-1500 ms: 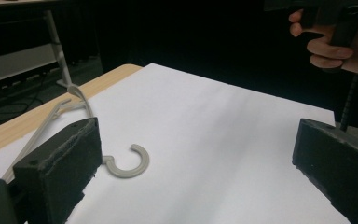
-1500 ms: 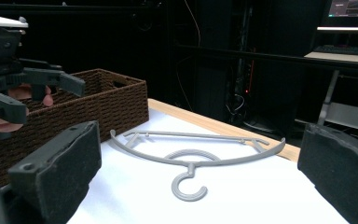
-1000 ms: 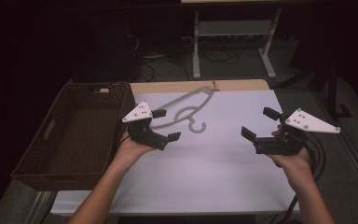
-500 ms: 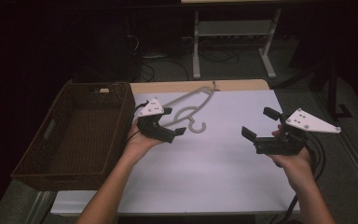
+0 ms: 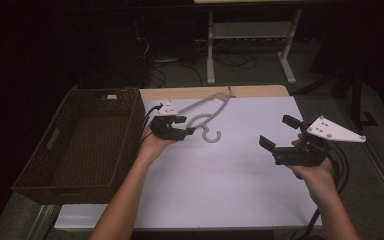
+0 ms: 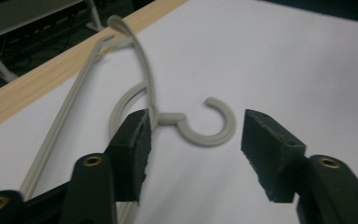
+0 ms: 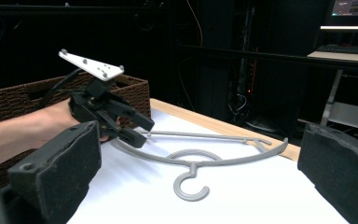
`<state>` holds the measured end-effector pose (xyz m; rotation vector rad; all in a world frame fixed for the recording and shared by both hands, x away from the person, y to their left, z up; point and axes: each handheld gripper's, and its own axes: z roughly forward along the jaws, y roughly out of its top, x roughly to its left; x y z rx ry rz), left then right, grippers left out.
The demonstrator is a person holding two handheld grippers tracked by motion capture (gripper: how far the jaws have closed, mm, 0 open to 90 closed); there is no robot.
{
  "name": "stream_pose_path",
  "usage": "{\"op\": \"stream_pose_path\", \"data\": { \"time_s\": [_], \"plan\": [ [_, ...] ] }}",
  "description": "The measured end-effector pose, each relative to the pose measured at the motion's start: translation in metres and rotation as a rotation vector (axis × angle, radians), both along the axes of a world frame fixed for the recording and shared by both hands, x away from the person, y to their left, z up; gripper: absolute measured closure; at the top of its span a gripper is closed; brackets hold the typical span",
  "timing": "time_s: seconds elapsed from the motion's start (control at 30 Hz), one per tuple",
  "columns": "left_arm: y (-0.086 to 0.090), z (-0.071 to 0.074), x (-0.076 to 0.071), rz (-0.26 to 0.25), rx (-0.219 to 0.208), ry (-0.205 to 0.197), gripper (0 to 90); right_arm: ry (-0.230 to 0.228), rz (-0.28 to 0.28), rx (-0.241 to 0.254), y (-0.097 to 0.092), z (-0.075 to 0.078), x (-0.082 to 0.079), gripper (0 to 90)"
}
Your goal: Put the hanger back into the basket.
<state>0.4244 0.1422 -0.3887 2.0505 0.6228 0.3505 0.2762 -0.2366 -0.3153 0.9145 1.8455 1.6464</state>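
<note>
Working on a wide white counter (image 5: 240, 190), with an empty brown wicker basket (image 5: 80, 150) standing at its left edge. Lying flat at the far middle of the counter, near the basket but apart from it: a pale grey plastic hanger (image 5: 203, 118), hook end turned toward the person. Right tool (image 5: 278, 131) held well apart to the right, released, with nothing between the jaws. Left tool (image 5: 186, 125) low over the hanger, jaws having just been closing but not yet clenched, standing about half wide. Between them the hook (image 6: 212, 133) and its short neck (image 6: 170, 118), one pad just beside the hanger's curved arm, the other pad free of any contact. Probably a grasp in preparation. To do it well: centre the jaws on the neck, not on the open curve of the hook, to avoid a slip. Sink until the pads almost meet the counter, because of the thin, flat shape. Close slowly and evenly, without pushing the hanger sideways. Lift only with a firm press from both pads.
</note>
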Motion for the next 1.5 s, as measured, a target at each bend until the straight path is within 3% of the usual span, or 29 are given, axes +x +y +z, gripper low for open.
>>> {"op": "stream_pose_path", "data": {
  "time_s": [0.07, 0.1, 0.37, 0.4, 0.47, 0.57, 0.87, 0.93, 1.1, 1.13, 1.33, 1.5],
  "plan": [
    [0.001, -0.005, 0.006, 0.016, 0.025, 0.004, 47.2, 0.002, -0.001, 0.003, 0.0, 0.0, 0.0, 0.0],
    [0.003, -0.009, 0.012, 0.027, 0.073, 0.004, 49.7, 0.001, 0.0, 0.002, 0.0, 0.0, 0.0, 0.0],
    [0.007, -0.025, 0.03, 0.051, 0.125, 0.05, 62.6, 0.007, 0.004, -0.001, 0.001, -0.001, 0.0, 0.0],
    [0.007, -0.027, 0.032, 0.047, 0.117, 0.057, 63.9, 0.009, 0.004, 0.0, 0.001, -0.002, 0.001, 0.0],
    [0.007, -0.032, 0.034, 0.049, 0.154, 0.07, 64.0, 0.008, 0.004, -0.001, 0.001, -0.002, 0.001, 0.0],
    [0.008, -0.041, 0.04, 0.052, 0.171, 0.084, 68.0, 0.01, 0.007, -0.003, 0.001, -0.002, 0.001, 0.0],
    [0.011, -0.05, 0.046, 0.062, 0.165, 0.127, 72.0, 0.012, 0.013, -0.009, 0.003, -0.004, 0.001, 0.0],
    [0.011, -0.052, 0.048, 0.06, 0.193, 0.12, 72.6, 0.016, 0.015, -0.009, 0.003, -0.004, 0.001, 0.0],
    [0.012, -0.057, 0.05, 0.043, 0.206, 0.146, 74.2, 0.015, 0.014, -0.007, 0.003, -0.004, 0.001, 0.0],
    [0.011, -0.059, 0.049, 0.049, 0.186, 0.16, 74.5, 0.016, 0.014, -0.007, 0.003, -0.004, 0.001, 0.0],
    [0.014, -0.059, 0.051, 0.029, 0.182, 0.174, 77.8, 0.018, 0.013, -0.007, 0.002, -0.004, 0.001, 0.0],
    [0.01, -0.059, 0.047, 0.007, 0.153, 0.204, 80.6, 0.014, 0.013, -0.008, 0.002, -0.005, 0.001, 0.0]
  ]
}}
